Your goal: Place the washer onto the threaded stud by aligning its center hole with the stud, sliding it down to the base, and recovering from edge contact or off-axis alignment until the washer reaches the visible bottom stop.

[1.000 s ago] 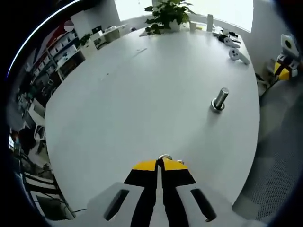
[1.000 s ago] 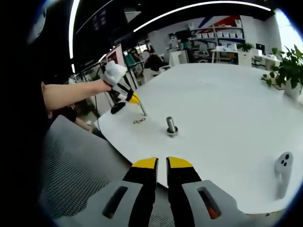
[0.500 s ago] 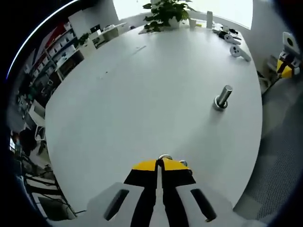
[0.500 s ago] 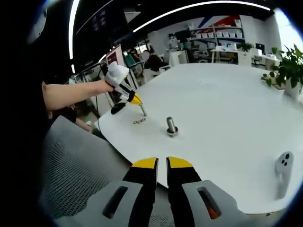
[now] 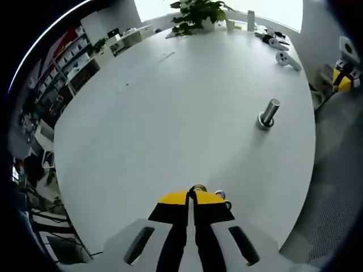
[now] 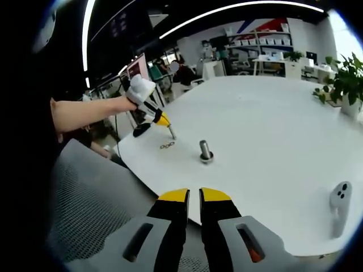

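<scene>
The threaded stud (image 5: 267, 113) is standing upright on the white round table (image 5: 170, 113), and I am taking it as my landmark. In the left gripper view the left gripper (image 5: 193, 195) is hovering low over the table, well apart from the stud and nearer to the table edge. Its yellow-tipped jaws are pressed together and are pinching a washer (image 5: 197, 187), whose metal rim is peeking out above the tips. Just beside the tips, on the side toward the stud, another small ring (image 5: 220, 195) is lying on the table.

In the right gripper view the same stud (image 6: 205, 152) is standing between the two grippers. The left gripper (image 6: 163, 120), held by a hand (image 6: 127, 102), is pointing down at the table beyond the stud, and spare washers (image 6: 167, 145) are lying near it. The right gripper (image 6: 193, 198) is waiting on the near side of the stud, off the table edge, with jaws almost together and nothing between them. A white controller (image 6: 338, 207) is lying far from the stud, near the table rim. A potted plant (image 5: 198, 14) is standing at the far side of the table.
</scene>
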`<state>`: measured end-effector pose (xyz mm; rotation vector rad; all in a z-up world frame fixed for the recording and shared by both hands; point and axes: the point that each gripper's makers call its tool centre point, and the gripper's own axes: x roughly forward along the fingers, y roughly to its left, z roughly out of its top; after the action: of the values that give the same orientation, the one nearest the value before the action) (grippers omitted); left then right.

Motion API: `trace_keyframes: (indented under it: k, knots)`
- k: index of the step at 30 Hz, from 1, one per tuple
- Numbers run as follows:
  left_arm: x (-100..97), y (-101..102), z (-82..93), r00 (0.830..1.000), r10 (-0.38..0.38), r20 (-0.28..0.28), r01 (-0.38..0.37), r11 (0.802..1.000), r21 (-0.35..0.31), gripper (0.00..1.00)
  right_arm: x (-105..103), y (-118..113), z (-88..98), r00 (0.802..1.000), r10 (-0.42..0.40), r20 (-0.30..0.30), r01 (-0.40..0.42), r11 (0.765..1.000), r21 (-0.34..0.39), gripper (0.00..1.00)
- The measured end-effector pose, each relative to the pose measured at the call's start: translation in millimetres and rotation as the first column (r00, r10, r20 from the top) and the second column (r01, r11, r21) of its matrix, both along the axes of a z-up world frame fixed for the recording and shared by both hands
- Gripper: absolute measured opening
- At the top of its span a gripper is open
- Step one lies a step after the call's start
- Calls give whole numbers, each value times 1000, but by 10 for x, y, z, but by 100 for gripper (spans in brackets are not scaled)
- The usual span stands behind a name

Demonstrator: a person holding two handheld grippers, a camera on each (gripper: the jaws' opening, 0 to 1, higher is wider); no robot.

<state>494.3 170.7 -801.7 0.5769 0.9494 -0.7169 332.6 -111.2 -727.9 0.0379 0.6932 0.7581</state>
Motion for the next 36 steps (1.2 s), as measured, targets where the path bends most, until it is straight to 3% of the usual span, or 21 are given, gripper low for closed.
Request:
trace_keyframes:
  k: [21,31,36]
  knots:
    - [6,1,-5,999,-31,6,31,999,21,1,-7,14,3,1000,8,-1,-8,1000,3,10]
    - [18,42,11,999,-31,28,30,998,47,6,-9,19,2,1000,12,-1,-12,1000,1,10]
    - [8,48,38,1000,-6,28,5,1000,14,6,-6,18,5,1000,9,1,-9,1000,3,10]
